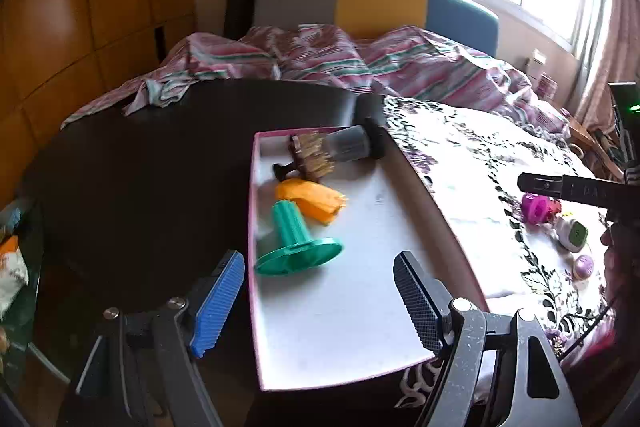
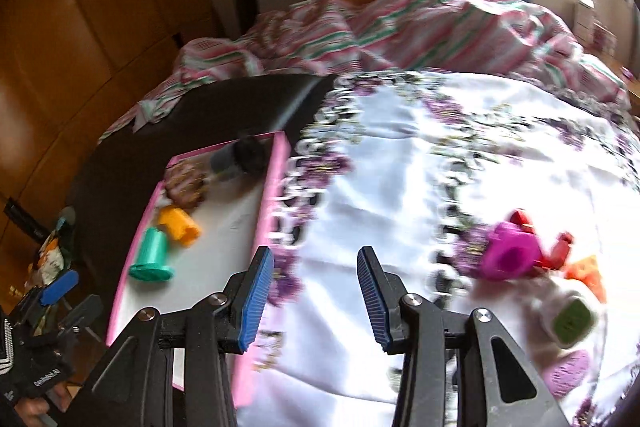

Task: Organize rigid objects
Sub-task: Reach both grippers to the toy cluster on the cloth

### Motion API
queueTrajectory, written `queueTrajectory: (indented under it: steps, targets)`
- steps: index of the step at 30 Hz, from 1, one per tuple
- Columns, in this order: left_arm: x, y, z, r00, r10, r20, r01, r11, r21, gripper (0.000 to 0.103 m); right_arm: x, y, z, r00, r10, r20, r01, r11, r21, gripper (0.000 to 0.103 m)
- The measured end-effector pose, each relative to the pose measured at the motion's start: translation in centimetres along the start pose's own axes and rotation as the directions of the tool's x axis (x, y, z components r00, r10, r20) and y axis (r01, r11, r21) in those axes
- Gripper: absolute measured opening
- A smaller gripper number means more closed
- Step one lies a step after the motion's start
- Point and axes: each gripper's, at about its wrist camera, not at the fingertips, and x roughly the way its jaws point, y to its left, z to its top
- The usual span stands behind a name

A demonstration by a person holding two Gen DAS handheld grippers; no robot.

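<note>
My right gripper [image 2: 316, 297] hangs with fingers spread and empty over the floral cloth [image 2: 400, 187]; my left gripper [image 1: 320, 303], fingers also spread and empty, hovers over the pink tray [image 1: 360, 307].

Risk: rushing could knock the clustered toys at 3 o'clock, magenta ring [image 2: 508, 255] first.

Four pieces lie in the tray: brush [image 1: 312, 155], grey cylinder [image 1: 352, 143], orange piece [image 1: 316, 203], green spool [image 1: 296, 243]. About five lie on the cloth.

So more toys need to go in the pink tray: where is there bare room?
The near half of the pink tray, this side of the green spool, is bare. Its far end is crowded: orange piece, brush, dark cylinder.
</note>
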Motion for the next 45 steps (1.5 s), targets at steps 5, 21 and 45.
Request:
queueTrajectory:
  steps: [5,21,45]
  targets:
    - [0.1,-2.2,0.7,1.0,-0.019,0.007,0.018,0.999,0.051,0.081,-1.9,-5.3,0.2,0.995,-0.094,0.024,0.092,0.992,0.088,0.044]
    - [2.1,-9.6,1.9,0.994,-0.106,-0.026,0.109,0.973,0.205,0.083,-4.6,-19.1,-2.3,0.945,-0.324,0.052,0.256,0.829,0.496,0.044]
    - [6.6,-19.5,3.5,0.947,-0.282,-0.153,0.315,0.904,0.289,0.083,-5.9,-21.6,-3.4,0.947,-0.311,0.081,0.195,0.755,0.627,0.044]
